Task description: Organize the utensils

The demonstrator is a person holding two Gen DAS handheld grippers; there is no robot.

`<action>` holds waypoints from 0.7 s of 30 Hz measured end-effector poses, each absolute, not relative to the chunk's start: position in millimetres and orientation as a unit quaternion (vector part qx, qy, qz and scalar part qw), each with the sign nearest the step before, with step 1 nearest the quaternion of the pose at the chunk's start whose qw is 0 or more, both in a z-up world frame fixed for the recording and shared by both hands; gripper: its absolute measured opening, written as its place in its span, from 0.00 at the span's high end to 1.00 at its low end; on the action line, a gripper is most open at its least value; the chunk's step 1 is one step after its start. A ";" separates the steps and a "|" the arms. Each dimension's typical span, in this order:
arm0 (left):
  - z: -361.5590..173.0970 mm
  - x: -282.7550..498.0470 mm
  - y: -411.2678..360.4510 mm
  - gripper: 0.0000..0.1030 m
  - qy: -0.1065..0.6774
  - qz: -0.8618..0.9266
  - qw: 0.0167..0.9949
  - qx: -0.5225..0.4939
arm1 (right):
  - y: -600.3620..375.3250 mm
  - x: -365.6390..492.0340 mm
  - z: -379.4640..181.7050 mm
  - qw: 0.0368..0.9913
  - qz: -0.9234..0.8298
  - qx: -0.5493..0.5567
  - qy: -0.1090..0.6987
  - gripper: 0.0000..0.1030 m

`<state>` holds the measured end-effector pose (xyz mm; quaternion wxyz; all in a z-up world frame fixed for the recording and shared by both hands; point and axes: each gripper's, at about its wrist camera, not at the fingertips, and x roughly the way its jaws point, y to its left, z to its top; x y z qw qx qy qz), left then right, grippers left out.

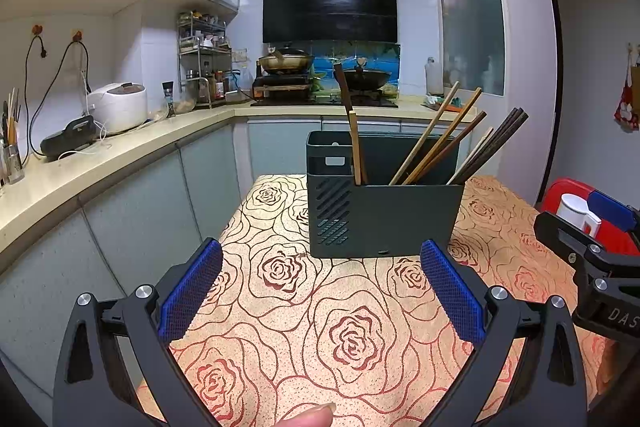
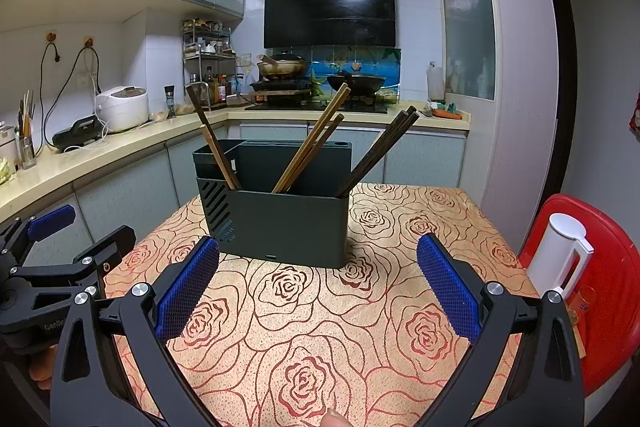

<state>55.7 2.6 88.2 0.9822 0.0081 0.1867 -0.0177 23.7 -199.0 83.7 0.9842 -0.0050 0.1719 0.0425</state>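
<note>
Chopsticks [image 1: 436, 143] lean in dark utensil holder [image 1: 404, 219] on rose tablecloth [image 1: 352, 339] | left gripper [image 1: 320, 291], right gripper [image 2: 318, 287]: jaws wide, empty | red chair [image 2: 608, 291], white kettle [image 2: 560, 255] beside table | path clear

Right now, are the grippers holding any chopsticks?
No. The left gripper and right gripper are both open and empty; the chopsticks stand in the holder.

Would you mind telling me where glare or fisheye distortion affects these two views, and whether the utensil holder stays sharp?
Left wrist view: white glare on the range hood, countertop edge bowed, utensil holder and chopsticks sharp. Right wrist view: softer glare on the hood, cabinets curved towards the dark corners, holder crisp; both open grippers loom large.
</note>
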 end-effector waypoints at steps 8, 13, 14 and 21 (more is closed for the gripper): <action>88.4 57.3 1.8 0.07 0.187 -0.018 0.982 0.011 | -198.7 23.4 83.2 0.984 0.043 -0.006 0.172 0.07; 88.1 57.3 2.3 0.07 0.186 -0.019 0.982 0.011 | -198.3 22.8 82.6 0.984 0.043 -0.006 0.173 0.07; 88.1 57.2 2.3 0.07 0.186 -0.019 0.982 0.012 | -198.3 23.7 83.1 0.984 0.043 -0.006 0.173 0.07; 88.4 57.3 3.6 0.07 0.186 -0.023 0.982 0.011 | -198.0 23.6 82.2 0.984 0.043 -0.006 0.173 0.07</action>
